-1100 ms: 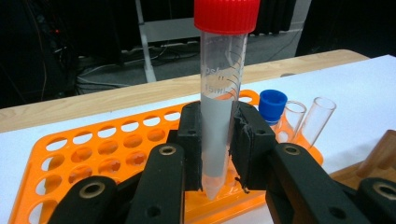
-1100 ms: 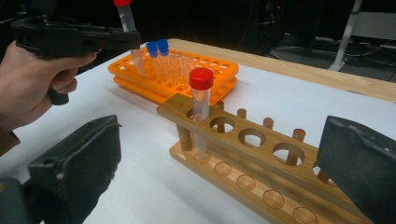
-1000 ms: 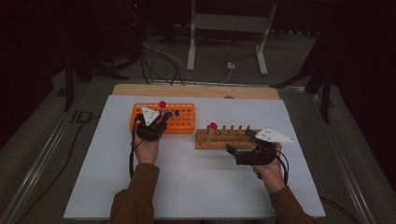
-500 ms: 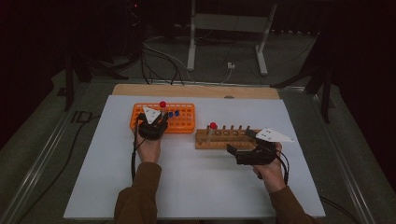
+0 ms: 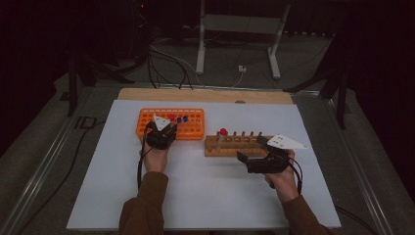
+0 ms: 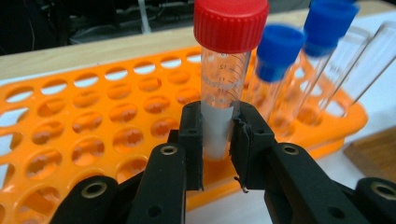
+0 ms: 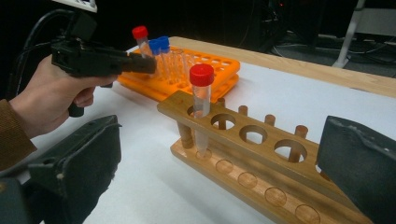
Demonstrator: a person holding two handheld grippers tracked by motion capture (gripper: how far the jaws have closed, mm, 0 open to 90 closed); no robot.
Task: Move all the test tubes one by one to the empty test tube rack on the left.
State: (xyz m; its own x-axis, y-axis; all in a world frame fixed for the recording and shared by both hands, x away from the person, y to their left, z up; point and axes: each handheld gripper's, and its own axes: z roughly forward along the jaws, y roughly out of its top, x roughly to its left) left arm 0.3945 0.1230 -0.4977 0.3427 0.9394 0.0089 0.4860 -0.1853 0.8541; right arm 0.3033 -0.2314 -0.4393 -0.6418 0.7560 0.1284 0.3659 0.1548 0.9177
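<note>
My left gripper (image 6: 217, 135) squeezes a red-capped tube (image 6: 223, 79) in the orange rack (image 6: 70, 126). My right gripper (image 7: 219, 168), jaws apart, waits by the wooden rack (image 7: 261, 158). Next I lift straight up.

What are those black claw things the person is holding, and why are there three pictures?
They are hand-held grippers, tools with two black jaws that pinch things. One picture looks down from above the table. The other two come from small cameras riding on each gripper. On the table stand an orange rack full of holes and a wooden rack. The left gripper has its jaws closed on a red-capped tube standing in the orange rack, next to two blue-capped tubes. The right gripper is open and holds nothing; its jaws sit on either side of the wooden rack, where another red-capped tube stands in one hole.
</note>
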